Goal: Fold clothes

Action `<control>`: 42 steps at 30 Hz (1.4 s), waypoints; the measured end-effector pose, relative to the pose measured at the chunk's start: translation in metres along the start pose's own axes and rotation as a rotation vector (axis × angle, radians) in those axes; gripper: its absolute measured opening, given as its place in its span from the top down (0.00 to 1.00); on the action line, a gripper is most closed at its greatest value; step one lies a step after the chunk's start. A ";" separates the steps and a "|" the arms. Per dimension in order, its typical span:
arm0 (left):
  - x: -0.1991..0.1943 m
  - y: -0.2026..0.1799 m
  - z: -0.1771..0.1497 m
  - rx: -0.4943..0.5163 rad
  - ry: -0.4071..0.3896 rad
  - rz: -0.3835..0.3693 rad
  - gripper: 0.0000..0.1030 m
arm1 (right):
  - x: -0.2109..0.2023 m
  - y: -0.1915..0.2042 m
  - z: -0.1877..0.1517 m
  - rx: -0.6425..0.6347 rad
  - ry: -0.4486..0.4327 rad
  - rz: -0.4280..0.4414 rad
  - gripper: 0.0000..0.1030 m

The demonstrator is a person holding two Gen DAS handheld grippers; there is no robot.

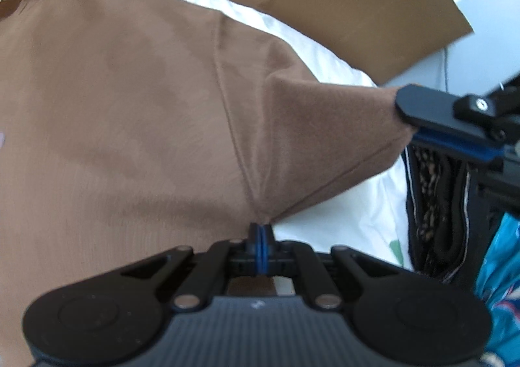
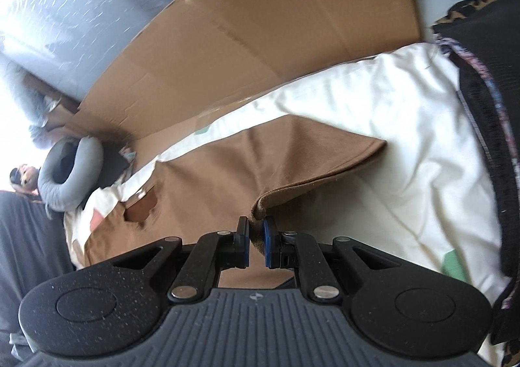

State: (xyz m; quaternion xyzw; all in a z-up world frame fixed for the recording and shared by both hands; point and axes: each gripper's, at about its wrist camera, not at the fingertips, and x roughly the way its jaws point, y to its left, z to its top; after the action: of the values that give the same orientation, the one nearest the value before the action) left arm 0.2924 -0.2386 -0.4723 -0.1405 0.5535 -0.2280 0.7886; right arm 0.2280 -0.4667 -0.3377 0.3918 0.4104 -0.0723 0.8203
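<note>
White bedding [image 1: 341, 224], soft and rumpled with pale green patches, lies under everything, and a flat sheet of corrugated cardboard [image 2: 276, 42] leans behind it. Far to the left of the right gripper [image 2: 256, 245] sits a padded grey U-shaped neck pillow [image 2: 65, 178]. Ahead of the left gripper [image 1: 261, 245] spreads the brown t-shirt [image 1: 113, 107], a smooth matte knit with a stitched sleeve seam; its jaws are pressed tight on the fabric at the underarm. The right gripper's blue-padded jaws pinch the hemmed sleeve edge, lifting it off the bedding so the sleeve tents between the two claws. Right of both lies dark clothing [image 2: 487, 74] with leopard-print trim, and a bright blue patterned cloth [image 1: 500, 269].
</note>
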 end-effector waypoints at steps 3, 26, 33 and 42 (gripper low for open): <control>-0.001 0.002 -0.003 -0.042 -0.012 -0.004 0.98 | 0.004 0.009 -0.004 -0.014 0.019 0.015 0.94; -0.054 0.004 -0.019 0.035 -0.020 0.085 0.57 | 0.027 0.040 -0.028 -0.050 0.133 0.040 0.74; -0.082 0.013 -0.001 0.086 -0.039 0.146 0.55 | 0.010 0.019 -0.029 0.020 0.068 0.051 0.67; -0.077 0.008 0.014 0.216 -0.006 0.175 0.53 | 0.012 -0.011 -0.037 -0.050 0.064 -0.050 0.63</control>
State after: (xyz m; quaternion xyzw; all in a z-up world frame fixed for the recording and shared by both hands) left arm 0.2854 -0.1924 -0.4086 -0.0066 0.5336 -0.2160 0.8177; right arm 0.2078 -0.4456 -0.3662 0.3631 0.4477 -0.0701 0.8142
